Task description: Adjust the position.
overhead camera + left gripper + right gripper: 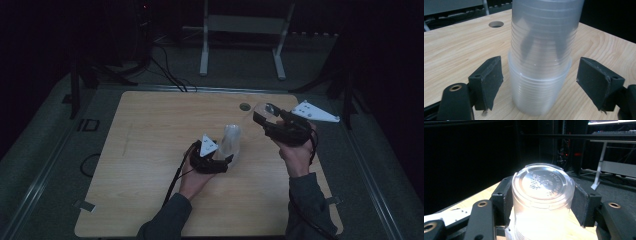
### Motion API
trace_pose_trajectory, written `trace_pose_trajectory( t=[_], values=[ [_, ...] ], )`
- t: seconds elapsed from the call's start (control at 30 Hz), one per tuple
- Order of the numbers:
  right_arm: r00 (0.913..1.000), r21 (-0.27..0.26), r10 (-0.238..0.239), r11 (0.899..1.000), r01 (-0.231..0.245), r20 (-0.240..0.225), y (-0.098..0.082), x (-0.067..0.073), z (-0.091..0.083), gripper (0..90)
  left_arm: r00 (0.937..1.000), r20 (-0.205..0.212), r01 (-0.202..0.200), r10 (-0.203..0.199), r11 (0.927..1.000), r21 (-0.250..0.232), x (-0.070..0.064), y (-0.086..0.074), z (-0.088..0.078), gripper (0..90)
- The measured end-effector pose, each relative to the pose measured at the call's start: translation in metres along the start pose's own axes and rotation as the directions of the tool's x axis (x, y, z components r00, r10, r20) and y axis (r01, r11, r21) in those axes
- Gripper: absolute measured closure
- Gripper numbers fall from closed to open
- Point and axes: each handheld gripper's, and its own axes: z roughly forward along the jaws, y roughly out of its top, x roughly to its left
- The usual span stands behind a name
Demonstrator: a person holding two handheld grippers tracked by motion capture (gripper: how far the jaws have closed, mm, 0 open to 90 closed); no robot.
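A stack of clear plastic cups [537, 95] stands on the wooden table [150, 150], with a second clear stack [544, 32] rising out of it. My left gripper [539, 82] straddles the lower cups; its pads [490, 80] stand off both sides, so it is open. In the high view this gripper [225, 159] sits just left of the cups [231, 141]. My right gripper [262, 119] is raised at the right, shut on the upper clear stack [260, 111]. In the right gripper view both pads [504, 200] press the sides of that stack, whose round embossed end [542, 183] faces the camera.
A round hole [244, 106] lies in the table's far part, behind the cups. Beyond the table are a white-legged frame [240, 25] and floor cables [170, 75] in a dark room. Bare wood spreads to the left and front.
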Motion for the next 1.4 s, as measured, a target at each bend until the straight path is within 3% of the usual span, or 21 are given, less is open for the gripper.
trace_pose_trajectory(
  t=[0.23,0.83,1.1,1.4],
  values=[
    [0.9991,0.01,0.035,0.999,-0.036,0.021,-0.013,-0.008,-0.007,41.0,0.9999,0.008,0.007,-0.007,0.9999,-0.007,0.0,-0.004,-0.008,22.3],
    [0.9974,0.067,0.057,0.996,-0.06,0.045,-0.044,-0.011,-0.012,41.0,0.999,0.044,0.007,-0.006,0.9999,-0.013,-0.007,-0.009,-0.02,23.9],
    [0.9938,0.104,0.096,0.989,-0.101,0.057,-0.07,-0.011,-0.016,41.0,0.9974,0.068,-0.019,0.021,0.9995,-0.024,-0.015,-0.005,-0.026,25.8],
    [0.9882,0.102,0.137,0.984,-0.144,0.068,-0.084,-0.011,-0.019,40.9,0.9959,0.079,-0.039,0.042,0.9985,-0.038,-0.023,-0.001,-0.029,25.5]
  ],
)
